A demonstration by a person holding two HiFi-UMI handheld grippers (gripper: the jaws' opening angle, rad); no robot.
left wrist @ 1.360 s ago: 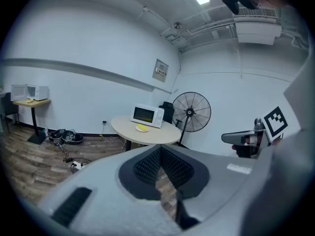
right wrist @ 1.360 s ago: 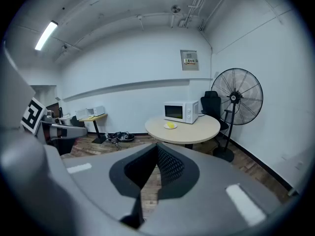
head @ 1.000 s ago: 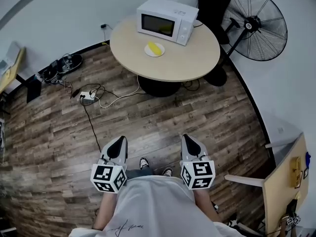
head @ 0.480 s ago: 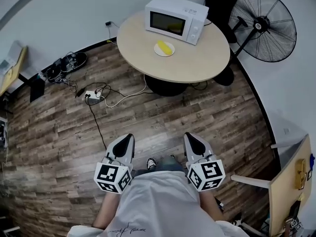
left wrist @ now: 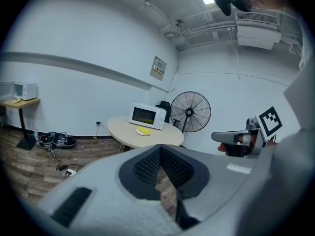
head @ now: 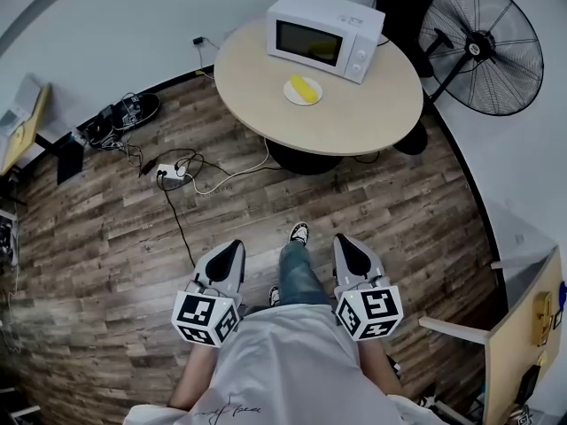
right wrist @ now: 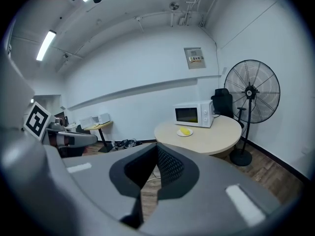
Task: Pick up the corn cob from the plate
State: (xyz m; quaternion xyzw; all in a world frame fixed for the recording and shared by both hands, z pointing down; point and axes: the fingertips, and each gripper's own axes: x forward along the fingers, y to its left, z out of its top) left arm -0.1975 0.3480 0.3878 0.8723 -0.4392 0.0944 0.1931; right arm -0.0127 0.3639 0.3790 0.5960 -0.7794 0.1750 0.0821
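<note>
Head view showed the corn cob [head: 304,88] lying on a small white plate [head: 290,96] on the round table [head: 354,122], just in front of the microwave [head: 323,34]. Both were well apart from the grippers, with open wood floor between.

Left gripper [head: 229,253] and right gripper [head: 345,251] were held low at the person's waist, one shoe [head: 299,233] forward between them. Each gripper view showed its ribbed pads brought together with nothing in them.

Risks noted:
- Jaws were closed. If they reached the plate that way, they would probably shove the cob instead of straddling it.
- The cob looked rounded, though it was too small in every view to read how it lay. An off-centre pinch could roll it off the plate, or skid the light plate.
- The microwave stood close behind, so overreach could knock its front.
- The power strip and cables [head: 173,171] lay left of the path. Drifting that way risked a snag underfoot.
</note>
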